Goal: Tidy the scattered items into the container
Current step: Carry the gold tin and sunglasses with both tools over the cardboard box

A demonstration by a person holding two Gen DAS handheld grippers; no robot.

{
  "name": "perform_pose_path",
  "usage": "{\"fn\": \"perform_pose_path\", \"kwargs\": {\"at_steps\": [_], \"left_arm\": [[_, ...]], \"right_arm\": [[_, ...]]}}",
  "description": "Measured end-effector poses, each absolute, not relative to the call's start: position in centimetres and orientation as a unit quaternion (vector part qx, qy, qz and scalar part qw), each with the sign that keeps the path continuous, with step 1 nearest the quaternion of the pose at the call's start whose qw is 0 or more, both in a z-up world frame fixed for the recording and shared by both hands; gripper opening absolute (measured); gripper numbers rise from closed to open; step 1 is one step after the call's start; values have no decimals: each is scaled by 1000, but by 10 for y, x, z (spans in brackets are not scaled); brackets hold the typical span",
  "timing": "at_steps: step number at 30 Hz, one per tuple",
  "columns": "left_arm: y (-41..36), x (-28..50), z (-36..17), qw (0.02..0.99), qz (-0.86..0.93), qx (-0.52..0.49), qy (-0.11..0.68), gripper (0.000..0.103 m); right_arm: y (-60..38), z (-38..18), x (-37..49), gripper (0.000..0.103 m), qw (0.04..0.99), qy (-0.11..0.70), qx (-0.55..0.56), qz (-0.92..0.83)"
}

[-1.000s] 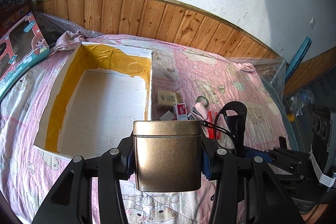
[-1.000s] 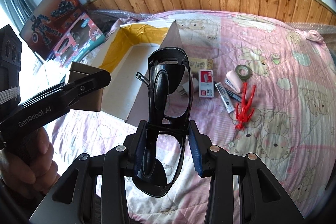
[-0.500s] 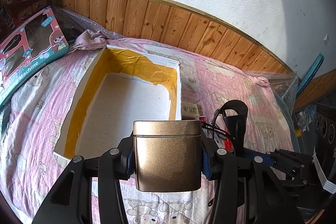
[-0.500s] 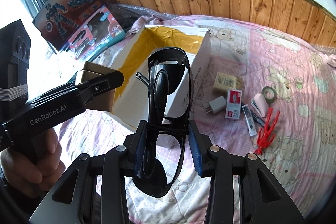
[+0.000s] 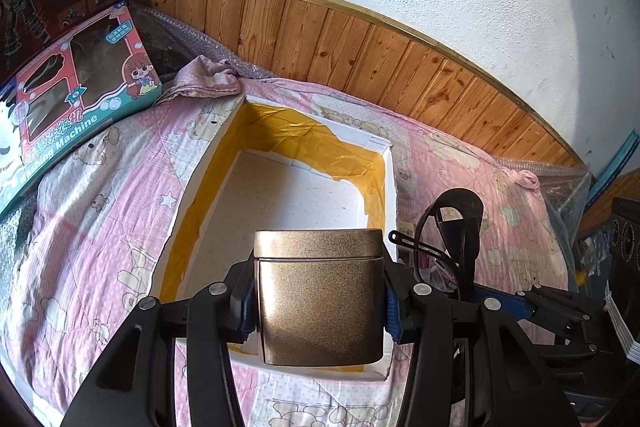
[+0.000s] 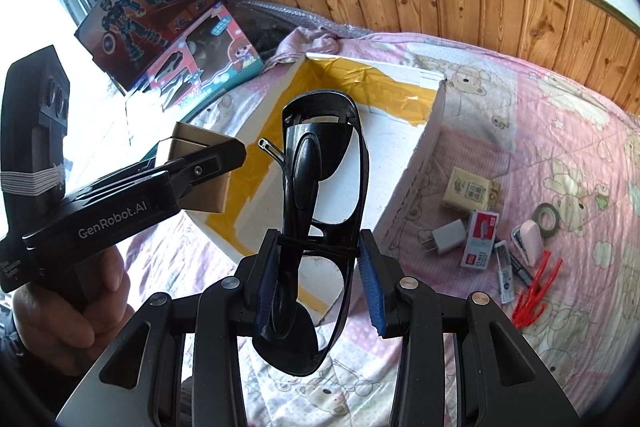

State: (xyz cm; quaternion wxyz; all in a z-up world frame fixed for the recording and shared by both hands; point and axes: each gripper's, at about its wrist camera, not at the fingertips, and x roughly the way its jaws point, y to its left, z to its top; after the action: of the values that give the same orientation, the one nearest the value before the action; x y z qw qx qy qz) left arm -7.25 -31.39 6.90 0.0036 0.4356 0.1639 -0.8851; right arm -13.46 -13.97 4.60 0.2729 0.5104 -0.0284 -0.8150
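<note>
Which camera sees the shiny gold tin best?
The left wrist view: the gold metal lidded tin fills the middle, front and lid clear, pinched in the left claw. The right wrist view shows only its corner behind that claw.

My left gripper (image 5: 320,307) is clamped on a gold tin (image 5: 320,299), my bare hand (image 6: 68,311) wrapped round its handle. My right gripper (image 6: 318,283) pinches folded sunglasses (image 6: 320,195), held upright.

We see a pink bear-print quilt (image 5: 100,211) w/ a toy washing-machine box (image 5: 76,99) at 10 o'clock, robot-toy box (image 6: 148,11) behind it, wood panelling (image 5: 360,51) at 12
</note>
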Motion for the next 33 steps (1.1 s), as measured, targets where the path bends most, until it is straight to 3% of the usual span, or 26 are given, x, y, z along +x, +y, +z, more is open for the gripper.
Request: {"fn": "perform_pose_path", "kwargs": {"at_steps": [14, 33], "left_arm": [[-338, -110, 54, 23, -881, 446, 155, 49], [-352, -170, 10, 35, -862, 487, 140, 49]], "right_arm": [[-171, 40, -185, 40, 293, -30, 526, -798], [-180, 0, -255, 40, 254, -58, 564, -784]]}}
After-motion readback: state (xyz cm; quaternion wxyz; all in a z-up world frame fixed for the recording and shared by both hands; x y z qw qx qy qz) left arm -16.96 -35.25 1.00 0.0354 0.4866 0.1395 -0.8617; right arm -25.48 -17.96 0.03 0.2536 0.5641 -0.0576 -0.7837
